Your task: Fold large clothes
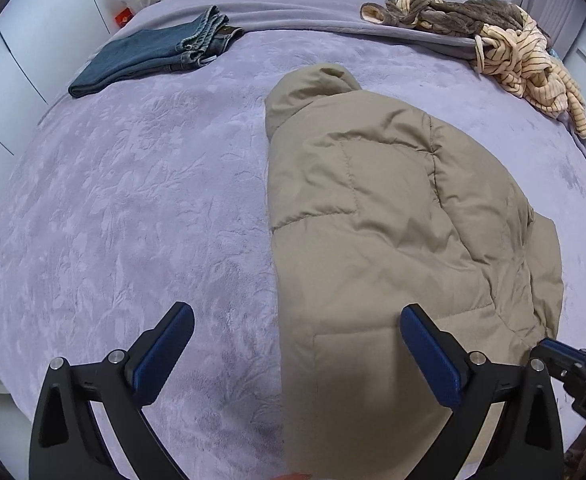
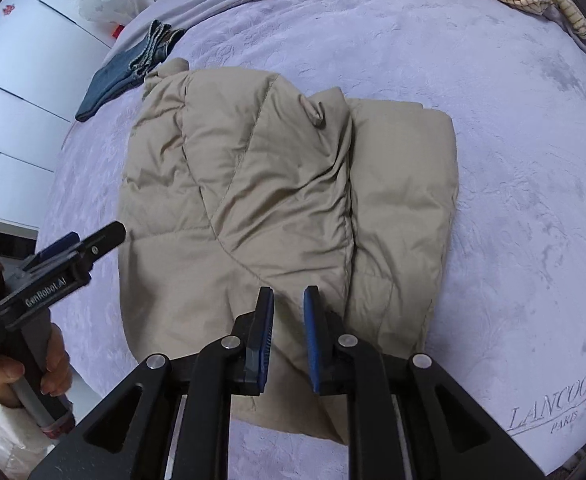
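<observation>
Tan puffer jacket point(image 2: 285, 208) lies on the bed point(image 2: 513, 160), mid-bed, folded lengthwise into a stack, sides turned in over the middle. Hood end points toward the far side of the bed, hem end is nearest the cameras. In the left wrist view the jacket point(image 1: 393, 240) fills the right half, its left edge a straight line.

Right tool point(image 2: 288, 300): jaws narrow, a slim gap between the blue pads, pointing down at the jacket's near hem. Nothing visibly pinched between the pads; whether the tips touch the fabric, cannot tell.

Left tool point(image 1: 297, 320): jaws at full width, holding nothing. One finger is over the bare blanket, the other over the jacket's near left edge. From the right wrist view the left tool point(image 2: 93, 244) is off the jacket's left side, gripped by a hand point(image 2: 49, 364) with a white sleeve.

Around it: folded blue jeans point(image 1: 149, 56) far left on the bed, well apart from the jacket. Rumpled pile of striped and brown clothes point(image 1: 505, 40) at far right. Blanket is lilac with an embossed pattern; "LANCOON... PARIS" lettering point(image 2: 553, 408) at its near right corner.
</observation>
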